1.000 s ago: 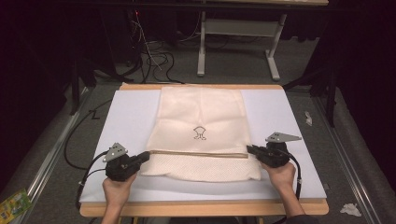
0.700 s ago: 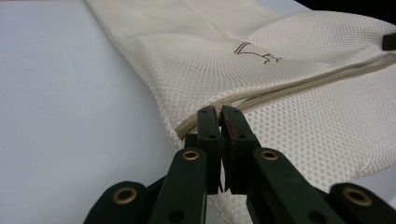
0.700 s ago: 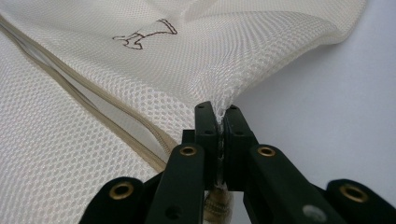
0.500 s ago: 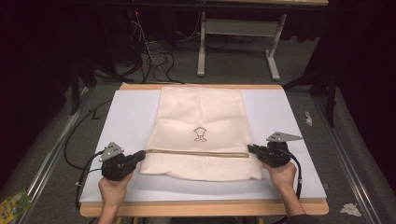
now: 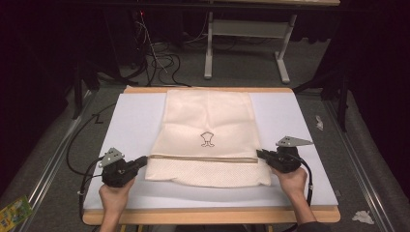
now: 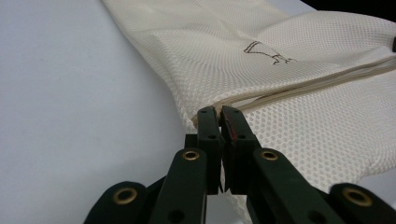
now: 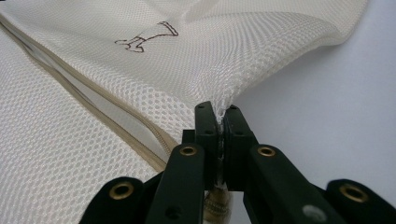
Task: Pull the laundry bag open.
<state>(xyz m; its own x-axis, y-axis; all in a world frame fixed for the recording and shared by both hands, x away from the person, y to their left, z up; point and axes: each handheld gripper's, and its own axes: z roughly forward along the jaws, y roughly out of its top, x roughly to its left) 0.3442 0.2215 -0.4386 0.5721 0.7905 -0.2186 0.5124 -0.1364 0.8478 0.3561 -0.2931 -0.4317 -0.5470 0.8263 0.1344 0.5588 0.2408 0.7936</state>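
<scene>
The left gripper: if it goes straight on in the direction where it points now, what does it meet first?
The left gripper points toward the right gripper and is already shut on the side edge of the mesh bag. Going straight on, it would probably just push into more of that bag, along its zipper seam.

— What am I looking at on the rig?

— From my remote seat: the left hand-held gripper (image 5: 126,168) is a chunky black body with a grey three-cornered plate on top and a black cable looping behind it. The right hand-held gripper (image 5: 276,160) matches, plate and cable included.

— And close up?

— I see black linkage arms on each, pinned with brass-ringed rivets, ending in flat black jaws; a reddish mark lines one left jaw. Both forearms are bare of sleeves.
</scene>
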